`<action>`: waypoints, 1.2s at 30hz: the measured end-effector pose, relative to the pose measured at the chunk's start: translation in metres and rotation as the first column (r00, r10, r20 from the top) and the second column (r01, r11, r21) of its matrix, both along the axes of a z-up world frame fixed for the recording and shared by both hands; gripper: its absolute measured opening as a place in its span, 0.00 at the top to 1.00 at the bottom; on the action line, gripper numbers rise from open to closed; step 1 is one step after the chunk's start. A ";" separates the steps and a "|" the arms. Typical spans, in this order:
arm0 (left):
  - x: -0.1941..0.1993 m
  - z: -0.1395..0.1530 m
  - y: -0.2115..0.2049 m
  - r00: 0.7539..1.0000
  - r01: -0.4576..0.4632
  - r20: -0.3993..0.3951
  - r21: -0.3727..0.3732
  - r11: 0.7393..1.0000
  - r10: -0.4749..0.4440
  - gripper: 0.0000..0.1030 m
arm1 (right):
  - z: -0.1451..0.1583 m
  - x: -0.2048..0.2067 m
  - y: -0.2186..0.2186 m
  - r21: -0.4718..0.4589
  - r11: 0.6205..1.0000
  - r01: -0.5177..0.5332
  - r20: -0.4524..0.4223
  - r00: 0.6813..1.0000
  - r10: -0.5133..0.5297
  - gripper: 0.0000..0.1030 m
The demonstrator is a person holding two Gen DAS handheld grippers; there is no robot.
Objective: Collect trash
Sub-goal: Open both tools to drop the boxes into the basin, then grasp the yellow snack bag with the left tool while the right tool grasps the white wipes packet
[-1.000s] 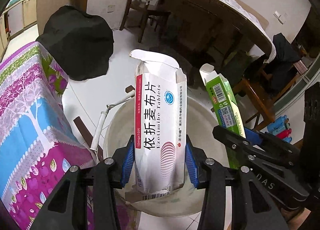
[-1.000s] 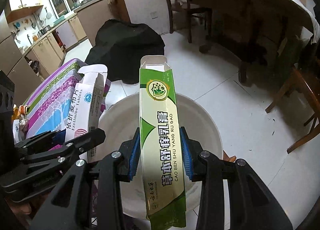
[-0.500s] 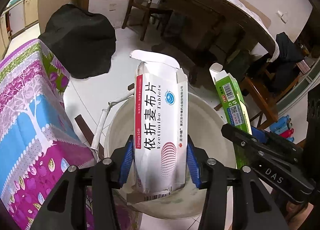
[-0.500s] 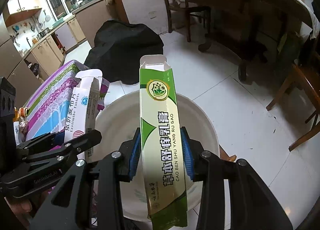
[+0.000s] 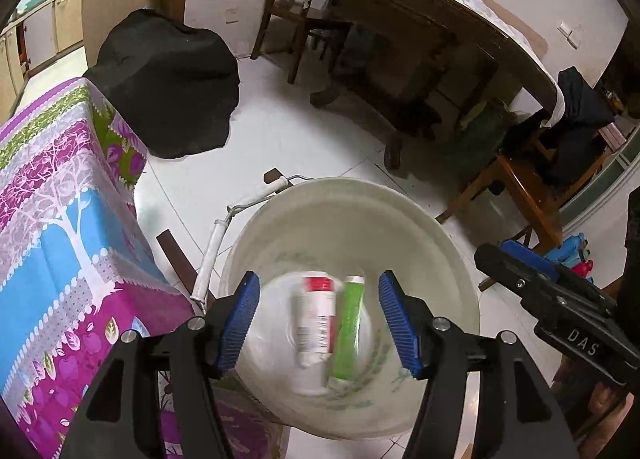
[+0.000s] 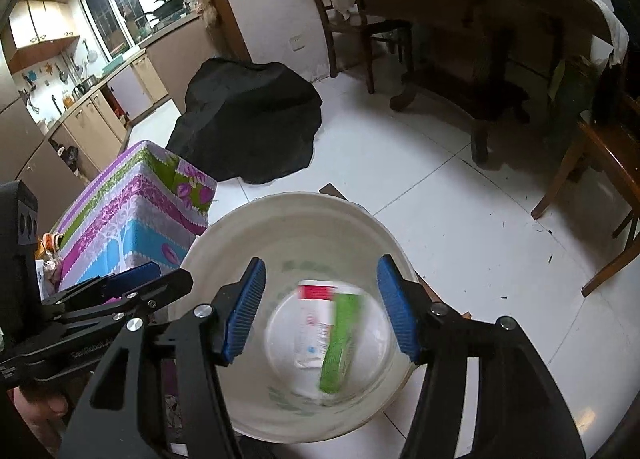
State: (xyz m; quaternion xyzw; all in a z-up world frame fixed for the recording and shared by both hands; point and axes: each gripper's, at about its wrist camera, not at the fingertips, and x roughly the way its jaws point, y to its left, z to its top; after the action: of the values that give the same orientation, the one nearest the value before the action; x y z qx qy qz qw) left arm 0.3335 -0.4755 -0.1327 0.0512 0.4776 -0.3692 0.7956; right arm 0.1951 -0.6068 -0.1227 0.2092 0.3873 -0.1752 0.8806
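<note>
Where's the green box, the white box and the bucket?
green box (image 6: pixel 338 343), right wrist view, middle of its blurred face
white box (image 5: pixel 316 319), left wrist view, its printed face
bucket (image 6: pixel 288 203), right wrist view, far rim

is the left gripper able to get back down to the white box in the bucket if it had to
Probably yes. The left gripper hangs open right above the bucket, and the white box lies inside beside the green box with nothing over it. The box looks blurred, perhaps mid-fall, and the bucket's depth may hamper the fingers.
</note>
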 end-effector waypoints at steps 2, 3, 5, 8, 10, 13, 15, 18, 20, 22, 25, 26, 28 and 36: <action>-0.001 0.001 0.003 1.000 -0.002 0.004 -0.002 1.000 0.002 0.39 | 0.001 -0.002 0.001 -0.001 1.000 0.000 0.005 1.000 0.000 0.46; -0.002 0.001 0.004 1.000 -0.002 0.006 -0.003 1.000 0.002 0.39 | 0.003 -0.002 0.002 -0.001 1.000 0.000 0.009 1.000 0.001 0.46; -0.004 0.004 0.009 1.000 -0.003 0.015 -0.002 1.000 0.003 0.39 | 0.008 -0.007 0.005 0.000 1.000 -0.007 0.032 0.999 0.007 0.45; -0.012 0.016 0.024 0.999 0.008 0.043 -0.012 1.000 -0.007 0.39 | 0.024 -0.018 0.021 0.001 0.999 -0.038 0.105 0.994 0.038 0.32; -0.019 0.028 0.047 0.997 0.017 0.080 -0.031 0.999 -0.015 0.35 | 0.037 -0.027 0.040 -0.017 0.997 -0.071 0.166 0.983 0.073 0.15; -0.027 0.049 0.114 0.989 -0.011 0.149 -0.069 0.998 0.021 0.32 | 0.051 -0.036 0.074 -0.061 0.992 -0.113 0.219 0.968 0.124 0.05; -0.026 0.060 0.168 0.983 -0.070 0.165 -0.095 0.993 0.085 0.31 | 0.057 -0.040 0.097 -0.094 0.985 -0.147 0.245 0.955 0.166 0.05; -0.019 0.077 0.270 0.955 -0.213 0.177 -0.149 0.966 0.238 0.27 | 0.057 -0.045 0.128 -0.093 0.971 -0.222 0.301 0.923 0.240 0.05; -0.016 0.083 0.341 0.907 -0.346 0.199 -0.157 0.925 0.372 0.24 | 0.050 -0.040 0.142 -0.056 0.962 -0.266 0.311 0.911 0.270 0.05; -0.010 0.082 0.407 0.841 -0.480 0.200 -0.152 0.864 0.503 0.21 | 0.036 -0.028 0.154 -0.010 0.956 -0.293 0.289 0.915 0.283 0.05; 0.002 0.065 0.476 0.766 -0.610 0.162 -0.124 0.783 0.622 0.21 | 0.019 -0.010 0.175 0.067 0.936 -0.346 0.256 0.913 0.319 0.05; 0.008 0.055 0.493 0.755 -0.633 0.134 -0.108 0.766 0.642 0.21 | 0.017 -0.005 0.186 0.066 0.926 -0.372 0.249 0.904 0.346 0.05; 0.020 0.039 0.509 0.758 -0.642 0.073 -0.090 0.761 0.648 0.21 | 0.016 0.000 0.212 0.032 0.912 -0.410 0.229 0.891 0.392 0.05; 0.062 0.006 0.494 0.782 -0.621 0.040 -0.021 0.783 0.622 0.21 | 0.019 0.010 0.247 0.017 0.879 -0.477 0.207 0.861 0.464 0.05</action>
State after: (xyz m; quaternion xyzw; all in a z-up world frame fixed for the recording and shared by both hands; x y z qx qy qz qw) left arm 0.3958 0.0188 -0.1265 -0.1032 0.4489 -0.0870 0.8834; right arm 0.2049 -0.3603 -0.1040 0.1545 0.3433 0.0798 0.9230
